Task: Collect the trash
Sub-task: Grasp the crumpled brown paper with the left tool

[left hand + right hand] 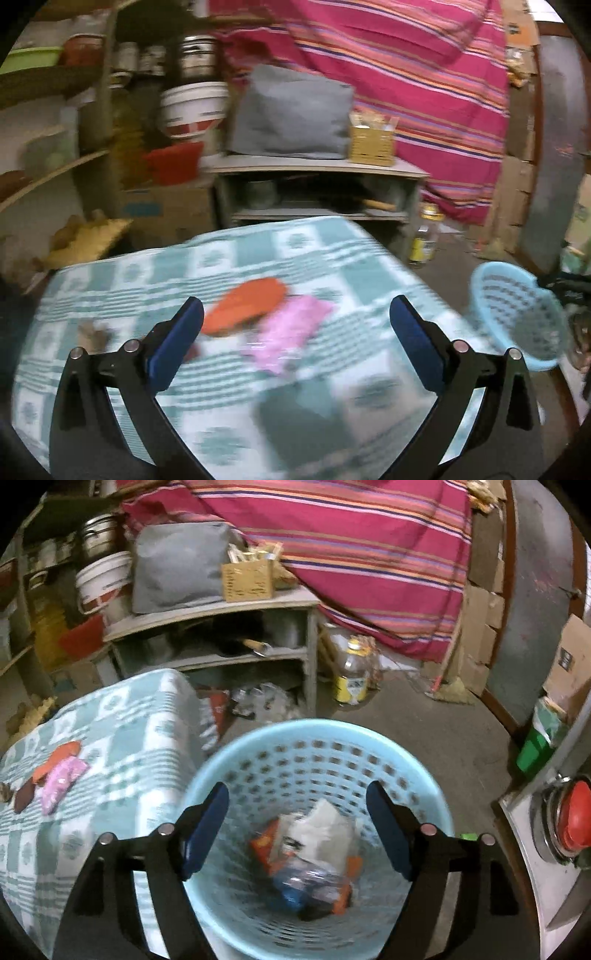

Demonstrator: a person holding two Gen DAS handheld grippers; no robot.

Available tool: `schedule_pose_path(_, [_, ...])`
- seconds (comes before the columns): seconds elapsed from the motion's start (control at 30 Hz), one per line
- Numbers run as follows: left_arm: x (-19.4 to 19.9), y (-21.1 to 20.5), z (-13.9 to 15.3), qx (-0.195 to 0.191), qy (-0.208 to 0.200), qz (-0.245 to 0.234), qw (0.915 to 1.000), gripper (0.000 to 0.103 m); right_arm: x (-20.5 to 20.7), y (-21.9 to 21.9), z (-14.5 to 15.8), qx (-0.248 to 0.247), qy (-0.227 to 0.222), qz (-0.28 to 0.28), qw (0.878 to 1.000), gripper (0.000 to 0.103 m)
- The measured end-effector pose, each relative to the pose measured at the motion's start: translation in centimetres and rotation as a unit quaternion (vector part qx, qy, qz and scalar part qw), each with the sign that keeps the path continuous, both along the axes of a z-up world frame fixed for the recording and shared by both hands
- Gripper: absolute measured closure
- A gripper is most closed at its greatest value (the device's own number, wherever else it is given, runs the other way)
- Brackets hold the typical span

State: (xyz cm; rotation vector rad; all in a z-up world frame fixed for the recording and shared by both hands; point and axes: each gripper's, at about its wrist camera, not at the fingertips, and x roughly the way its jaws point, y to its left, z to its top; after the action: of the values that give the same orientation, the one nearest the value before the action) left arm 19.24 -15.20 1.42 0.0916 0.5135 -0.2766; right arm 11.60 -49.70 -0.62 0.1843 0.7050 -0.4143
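An orange wrapper [245, 307] and a pink wrapper [290, 334] lie on the checked green-and-white cloth of the table [207, 266]. A small brown scrap [92, 334] lies to their left. My left gripper [295, 321] is open and empty, just above and in front of the wrappers. A light blue perforated basket [317, 746] stands on the floor right of the table, with several wrappers [310, 853] inside. My right gripper [297, 812] is open and empty over the basket's mouth. The basket [517, 314] also shows in the left wrist view.
A grey shelf unit [221, 613] with a grey bag and a woven box stands behind the table. A plastic bottle [352, 675] stands on the floor. A striped red cloth [369, 554] hangs behind. A red-knobbed metal object [569, 823] sits at the right.
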Motion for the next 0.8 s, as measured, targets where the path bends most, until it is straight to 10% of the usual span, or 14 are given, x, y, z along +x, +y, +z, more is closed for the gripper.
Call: schedule_pose_path(0.8, [6.3, 17.8, -5.8, -0.001, 0.09, 0.125, 0.9881, 0.006, 11.7, 20.5, -3.4, 0.018, 0.025, 0.136, 0.99, 0.026])
